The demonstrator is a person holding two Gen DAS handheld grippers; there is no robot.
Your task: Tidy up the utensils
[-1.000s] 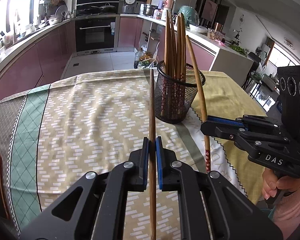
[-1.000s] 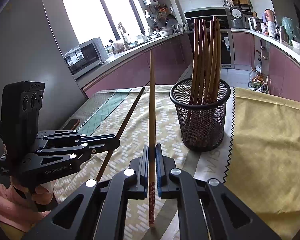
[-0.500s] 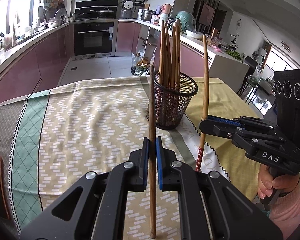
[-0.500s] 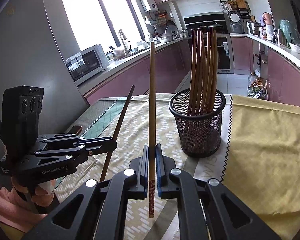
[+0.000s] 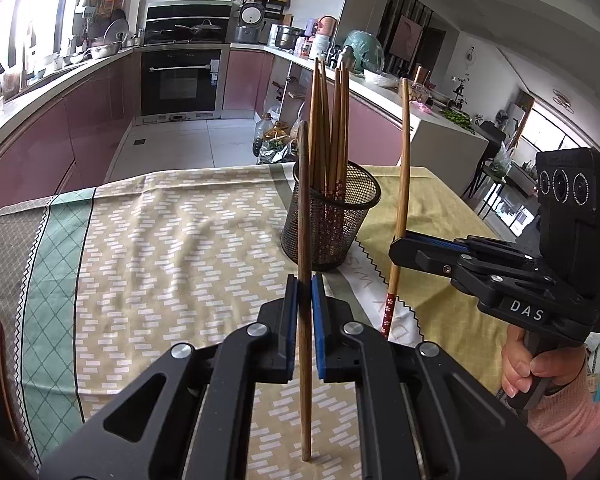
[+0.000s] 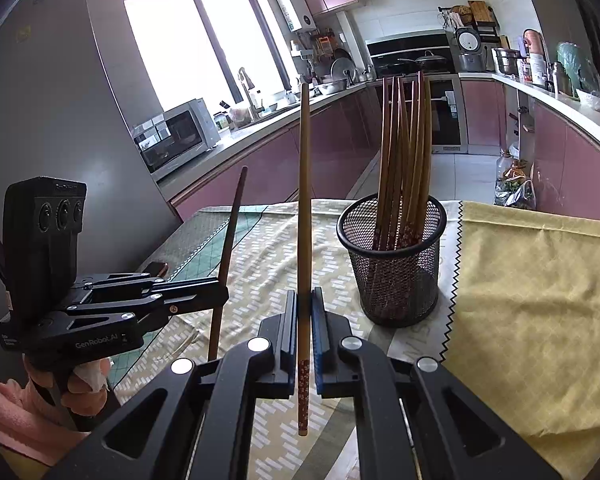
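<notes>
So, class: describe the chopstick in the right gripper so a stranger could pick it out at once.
Find the black mesh cup of chopsticks on the patterned tablecloth. In front of it, the right gripper pinches one chopstick upright. It is pale, with a red flowered end, unlike the plain dark chopstick in the left gripper.

Mesh holder (image 5: 330,216) stands on the tablecloth (image 5: 160,248), chopsticks (image 5: 332,132) upright inside; oven (image 5: 180,80) behind, microwave (image 6: 176,138) left.
</notes>
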